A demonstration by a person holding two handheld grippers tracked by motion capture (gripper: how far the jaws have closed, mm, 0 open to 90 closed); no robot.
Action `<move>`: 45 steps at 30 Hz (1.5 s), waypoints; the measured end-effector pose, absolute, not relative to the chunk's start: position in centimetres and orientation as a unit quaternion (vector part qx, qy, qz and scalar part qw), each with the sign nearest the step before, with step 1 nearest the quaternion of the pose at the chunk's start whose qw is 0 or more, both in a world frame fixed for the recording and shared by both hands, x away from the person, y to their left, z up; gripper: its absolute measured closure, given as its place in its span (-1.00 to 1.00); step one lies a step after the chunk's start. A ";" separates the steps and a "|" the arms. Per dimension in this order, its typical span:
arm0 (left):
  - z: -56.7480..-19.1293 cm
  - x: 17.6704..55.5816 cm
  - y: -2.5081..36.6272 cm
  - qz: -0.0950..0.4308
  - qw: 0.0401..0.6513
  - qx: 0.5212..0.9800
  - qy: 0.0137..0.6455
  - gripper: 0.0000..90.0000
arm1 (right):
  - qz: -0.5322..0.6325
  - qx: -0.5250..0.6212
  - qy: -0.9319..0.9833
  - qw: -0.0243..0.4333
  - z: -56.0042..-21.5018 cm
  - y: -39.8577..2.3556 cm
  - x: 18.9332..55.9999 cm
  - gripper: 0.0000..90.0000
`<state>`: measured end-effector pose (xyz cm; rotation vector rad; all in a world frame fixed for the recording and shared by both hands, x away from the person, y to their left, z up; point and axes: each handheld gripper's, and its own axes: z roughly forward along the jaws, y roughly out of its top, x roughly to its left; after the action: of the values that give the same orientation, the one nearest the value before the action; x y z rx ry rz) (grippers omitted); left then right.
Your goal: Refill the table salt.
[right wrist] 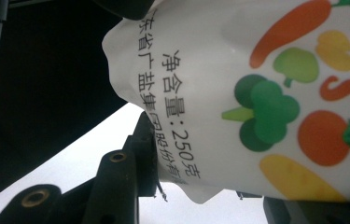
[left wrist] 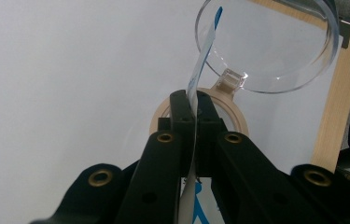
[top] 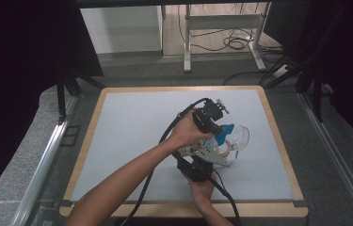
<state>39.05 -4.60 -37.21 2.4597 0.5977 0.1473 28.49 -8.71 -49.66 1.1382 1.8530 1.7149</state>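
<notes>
– Can you see the whole white pouch with printed vegetables (right wrist: 275,93)?
– No. The right gripper view cuts it off at the top and right, and it hides one black jaw.
– And the clear round plastic bowl (top: 239,137)?
– From high up, the hands cover part of it.

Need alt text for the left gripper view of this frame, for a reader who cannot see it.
The left gripper is shut on the thin edge of a white and blue pouch, which rises toward a clear glass bowl. A roll of tape lies on the white table mat just beyond the black fingers.
</notes>
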 end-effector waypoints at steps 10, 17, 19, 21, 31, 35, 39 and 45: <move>-37.2 39.1 -4.6 0.055 0.301 0.925 0.226 1.00 | 0.608 0.404 0.659 0.184 -49.7 -8.8 28.5 0.33; -37.2 39.1 -4.6 0.055 0.302 0.924 0.227 1.00 | 0.607 0.405 0.658 0.184 -49.7 -8.8 28.6 0.33; -37.2 39.2 -4.6 0.055 0.303 0.924 0.227 1.00 | 0.607 0.403 0.659 0.185 -49.7 -8.8 28.6 0.33; -37.2 39.2 -4.6 0.054 0.303 0.924 0.227 1.00 | 0.607 0.403 0.659 0.185 -49.6 -8.8 28.6 0.33; -37.1 39.2 -4.6 0.055 0.304 0.924 0.227 1.00 | 0.609 0.405 0.657 0.183 -49.4 -8.8 28.6 0.33; -37.2 39.2 -4.6 0.055 0.302 0.925 0.225 1.00 | 0.609 0.406 0.656 0.183 -49.4 -8.8 28.6 0.34; -37.2 39.2 -4.7 0.055 0.300 0.926 0.224 1.00 | 0.609 0.406 0.656 0.183 -49.4 -8.8 28.6 0.34; -37.1 39.2 -4.7 0.055 0.301 0.925 0.224 1.00 | 0.609 0.405 0.656 0.185 -49.3 -8.8 28.6 0.34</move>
<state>39.17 -4.68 -37.12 2.4546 0.5951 0.1446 28.61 -8.81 -49.34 1.1427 1.8499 1.7160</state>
